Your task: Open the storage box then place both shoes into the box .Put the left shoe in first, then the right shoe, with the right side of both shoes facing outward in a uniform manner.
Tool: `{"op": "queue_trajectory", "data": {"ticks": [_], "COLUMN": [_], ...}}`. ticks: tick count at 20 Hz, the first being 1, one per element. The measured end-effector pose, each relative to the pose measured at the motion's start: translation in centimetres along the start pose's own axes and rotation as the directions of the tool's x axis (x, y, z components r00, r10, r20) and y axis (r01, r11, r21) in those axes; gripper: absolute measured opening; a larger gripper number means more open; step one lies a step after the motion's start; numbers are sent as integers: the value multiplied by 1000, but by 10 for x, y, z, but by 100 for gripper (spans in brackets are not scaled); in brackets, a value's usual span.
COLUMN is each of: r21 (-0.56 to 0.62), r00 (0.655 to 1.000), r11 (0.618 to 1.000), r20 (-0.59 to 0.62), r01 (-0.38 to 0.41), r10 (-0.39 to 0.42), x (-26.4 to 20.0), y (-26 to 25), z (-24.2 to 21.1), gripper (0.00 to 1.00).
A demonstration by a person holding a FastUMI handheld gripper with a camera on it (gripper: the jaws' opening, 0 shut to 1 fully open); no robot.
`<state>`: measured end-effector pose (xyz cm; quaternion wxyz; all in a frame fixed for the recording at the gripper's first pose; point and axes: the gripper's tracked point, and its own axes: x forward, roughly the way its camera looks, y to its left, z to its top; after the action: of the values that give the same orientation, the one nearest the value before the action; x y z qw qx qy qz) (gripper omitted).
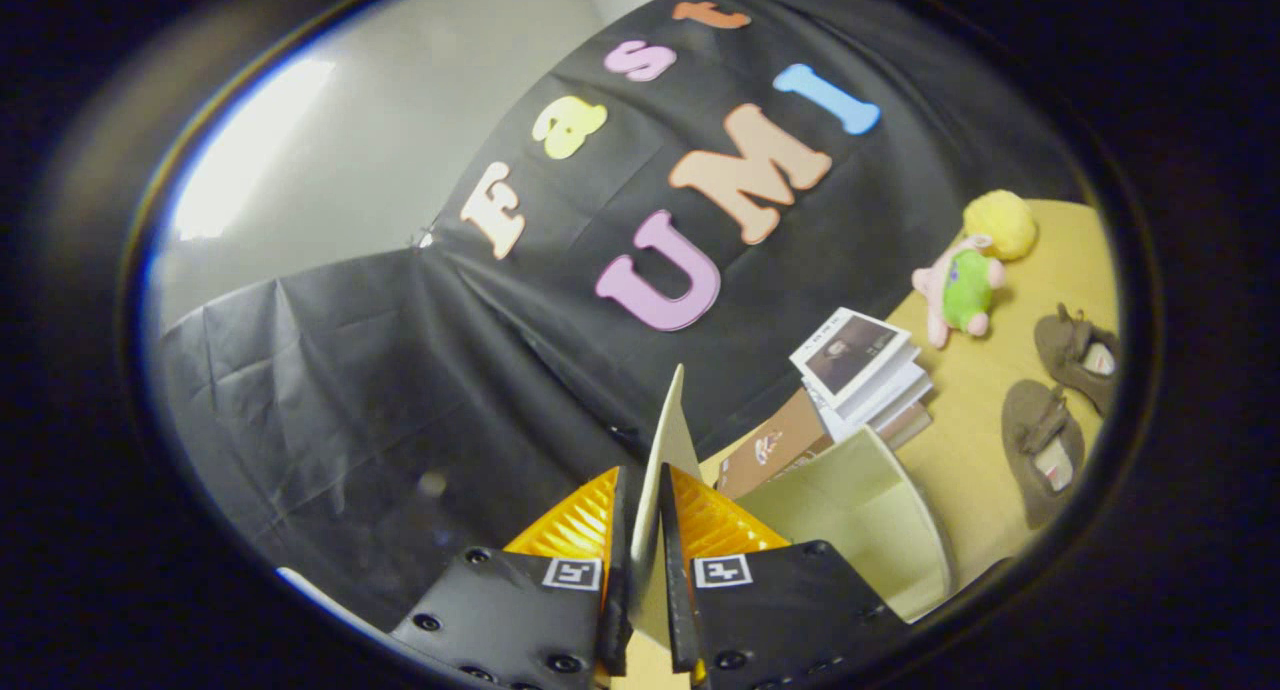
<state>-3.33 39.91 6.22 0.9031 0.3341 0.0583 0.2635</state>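
My gripper (640,530) is shut on the pale lid (668,435) of the storage box, which stands on edge between the two fingers and sticks out ahead of them. The view is tilted. The open box (868,515) lies just right of the fingers, its pale green inside showing and nothing visible in it. Two brown shoes rest on the wooden table beyond the box: one shoe (1042,450) is nearer the box, the other shoe (1078,353) sits farther off.
A stack of books (862,370) with a brown book beneath it sits on the table (975,400) between the box and the black cloth wall. A stuffed doll (968,270) with yellow hair lies past the books. A pale wall stands to the left.
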Motion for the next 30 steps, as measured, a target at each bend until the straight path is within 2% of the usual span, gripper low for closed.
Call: {"op": "queue_trajectory", "data": {"ticks": [4, 12, 16, 19, 22, 25, 30], "r21": [-113, -121, -191, -245, -269, -309, -366], "r00": [996, 988, 979, 967, 962, 964, 977], "r11": [992, 985, 969, 958, 951, 944, 930], "r20": [-65, -108, -161, -237, -261, -264, -206], "r01": [-61, -120, -155, -148, -151, -116, -26], "r10": [54, 107, 125, 89, 78, 31, -53], "x": [12, 35, 43, 40, 42, 42, 40], "y": [55, 106, 123, 119, 110, 92, 60], "z": [-34, -107, -150, -187, -200, -194, -156], "gripper": [20, 20, 45, 63, 82, 100, 100]}}
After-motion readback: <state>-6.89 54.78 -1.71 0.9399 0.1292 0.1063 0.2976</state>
